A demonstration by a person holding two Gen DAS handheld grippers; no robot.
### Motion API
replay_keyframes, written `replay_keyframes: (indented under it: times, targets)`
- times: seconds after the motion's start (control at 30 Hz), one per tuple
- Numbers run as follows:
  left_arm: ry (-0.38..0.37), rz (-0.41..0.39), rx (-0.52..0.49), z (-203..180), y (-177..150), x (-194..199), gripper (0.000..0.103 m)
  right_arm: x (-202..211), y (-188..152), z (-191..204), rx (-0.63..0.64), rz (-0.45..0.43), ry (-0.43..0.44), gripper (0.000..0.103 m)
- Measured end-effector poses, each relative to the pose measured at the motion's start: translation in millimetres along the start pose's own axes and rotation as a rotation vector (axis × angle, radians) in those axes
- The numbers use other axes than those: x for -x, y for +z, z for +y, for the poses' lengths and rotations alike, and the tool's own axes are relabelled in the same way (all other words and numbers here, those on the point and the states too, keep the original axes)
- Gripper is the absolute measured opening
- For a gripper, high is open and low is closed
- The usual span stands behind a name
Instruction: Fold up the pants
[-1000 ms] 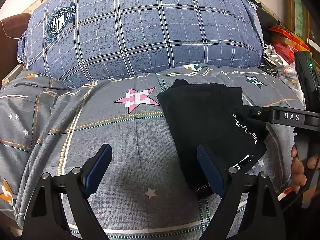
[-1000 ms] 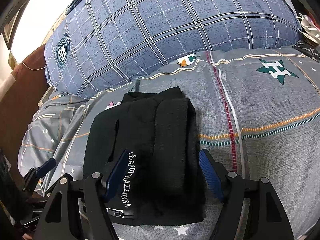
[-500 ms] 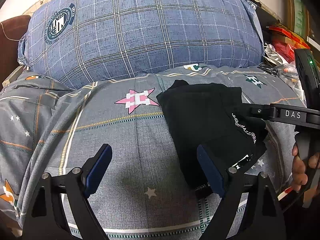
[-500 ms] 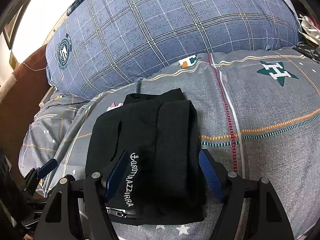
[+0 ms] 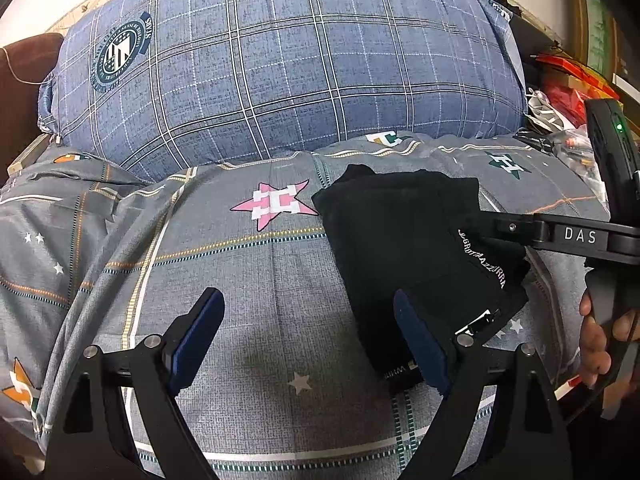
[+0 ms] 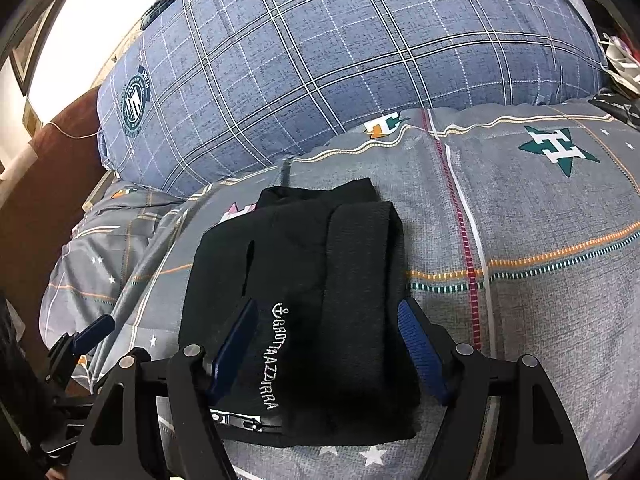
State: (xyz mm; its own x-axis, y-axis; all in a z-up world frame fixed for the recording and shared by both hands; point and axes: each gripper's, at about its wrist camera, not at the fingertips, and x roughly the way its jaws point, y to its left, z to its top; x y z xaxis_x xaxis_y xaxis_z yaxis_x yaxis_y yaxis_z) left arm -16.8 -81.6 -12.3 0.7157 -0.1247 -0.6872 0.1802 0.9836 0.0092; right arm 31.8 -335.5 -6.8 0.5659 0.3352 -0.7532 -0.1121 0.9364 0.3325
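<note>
Pants: a compact black bundle point(image 6: 304, 304), folded over on itself, is seen lying on the grey patterned bedsheet point(image 6: 540, 220), with white lettering and a zipper pull at the near edge.
Right gripper: held point(image 6: 324, 344) low over the near end of the pants, jaws wide apart and nothing gripped; the blue pads straddle the lettered part.
Left gripper: held point(image 5: 308, 332) just left of the pants, jaws spread wide and empty; its right pad overlaps the bundle's near corner in view, contact cannot be told.
Change: almost none is noted against the views a second ago; the bundle has kept its shape and both grippers have stayed put.
Meaning: the folding is judged finished or nearly so, with only withdrawal left.
Surroundings: a blue plaid pillow point(image 5: 288, 64) is seen beyond the pants.
</note>
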Motion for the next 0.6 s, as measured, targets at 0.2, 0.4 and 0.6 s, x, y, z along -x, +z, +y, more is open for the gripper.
replay_keyframes:
  times: [0.2,0.4,0.6]
  targets:
    - [-0.005,0.005,0.011,2,-1,0,0.088,0,0,1,0.002,0.000,-0.001,0.074]
    - [0.003,0.001,0.013,4,1,0,0.088,2,-2,13,0.073,-0.036,-0.098,0.074]
    - [0.012,-0.010,0.015,6,4,2,0.088,6,-2,25,0.133,-0.067,-0.138,0.074]
